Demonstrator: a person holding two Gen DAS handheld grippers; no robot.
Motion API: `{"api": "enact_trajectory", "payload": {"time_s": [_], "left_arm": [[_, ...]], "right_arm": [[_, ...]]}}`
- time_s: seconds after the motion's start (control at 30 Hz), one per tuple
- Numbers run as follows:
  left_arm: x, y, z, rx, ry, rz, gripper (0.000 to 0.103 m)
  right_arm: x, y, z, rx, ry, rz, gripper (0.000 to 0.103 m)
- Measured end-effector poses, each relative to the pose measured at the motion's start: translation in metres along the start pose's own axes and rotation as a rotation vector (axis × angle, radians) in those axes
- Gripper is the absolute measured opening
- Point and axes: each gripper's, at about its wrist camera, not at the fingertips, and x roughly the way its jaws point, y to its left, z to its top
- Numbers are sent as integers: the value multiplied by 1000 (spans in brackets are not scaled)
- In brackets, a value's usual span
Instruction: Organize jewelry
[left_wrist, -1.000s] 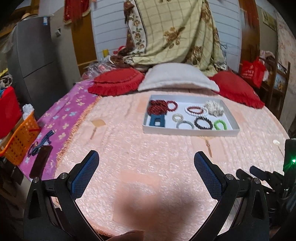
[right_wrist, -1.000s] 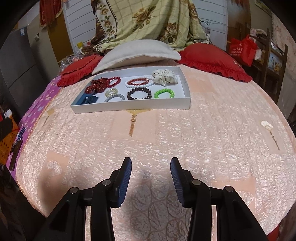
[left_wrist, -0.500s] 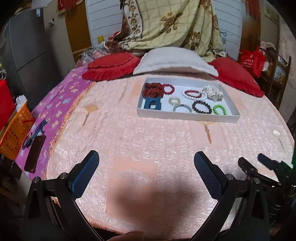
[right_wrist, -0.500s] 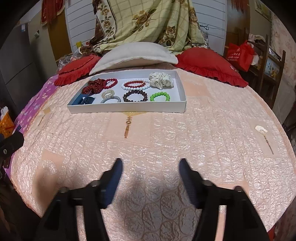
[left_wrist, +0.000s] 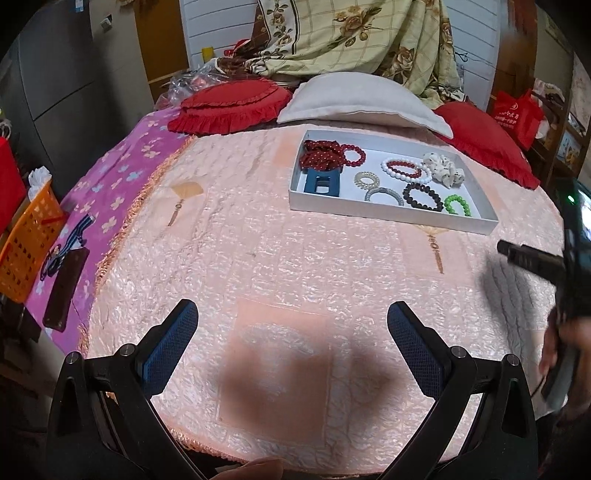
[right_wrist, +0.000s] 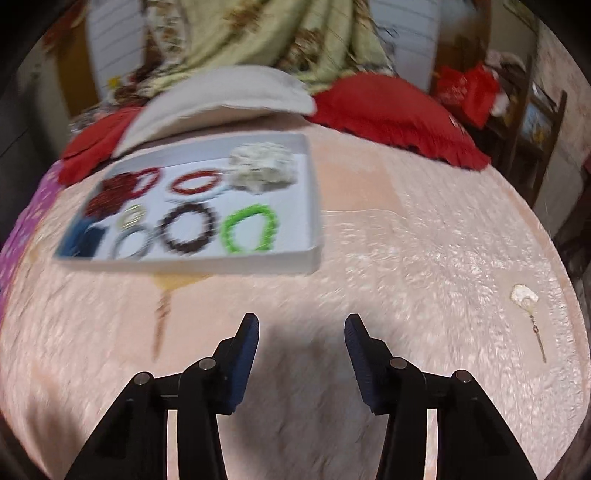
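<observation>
A white tray (left_wrist: 388, 212) lies on the pink quilted bed and holds several bracelets: green beads (left_wrist: 458, 205), dark beads (left_wrist: 423, 195), red-and-white beads (left_wrist: 404, 170), a red bead cluster (left_wrist: 325, 155), a blue clip (left_wrist: 321, 182) and a white scrunchie (left_wrist: 443, 170). My left gripper (left_wrist: 291, 325) is open and empty, well short of the tray. My right gripper (right_wrist: 301, 328) is open and empty, close in front of the tray (right_wrist: 258, 264), near the green bracelet (right_wrist: 251, 229). The right view is motion-blurred.
Red cushions (left_wrist: 232, 103) and a white pillow (left_wrist: 362, 99) lie behind the tray. A purple blanket (left_wrist: 110, 192), a dark flat object (left_wrist: 66, 284) and an orange basket (left_wrist: 26, 240) are at the left. A small shell pendant (right_wrist: 524, 299) lies at the right.
Both grippers have moved forward toward the tray; the right one moved more and is now close to it. The right jaws have opened wider. The left jaws are unchanged.
</observation>
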Motion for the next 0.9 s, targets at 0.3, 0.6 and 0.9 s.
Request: {"api": "enact_trajectory", "payload": {"time_s": [0.3,0.6,0.9], "left_arm": [[11,4,3,-8,12,1,103],[6,-7,2,11,13,-24,102],[-21,-15,-3,22,-37,-31,103]], "right_arm": [[16,-13,17,48,43,4,47],[-49,7,-49,32,-4,54,49],[-91,39,-81,-86,-96,42,66]]}}
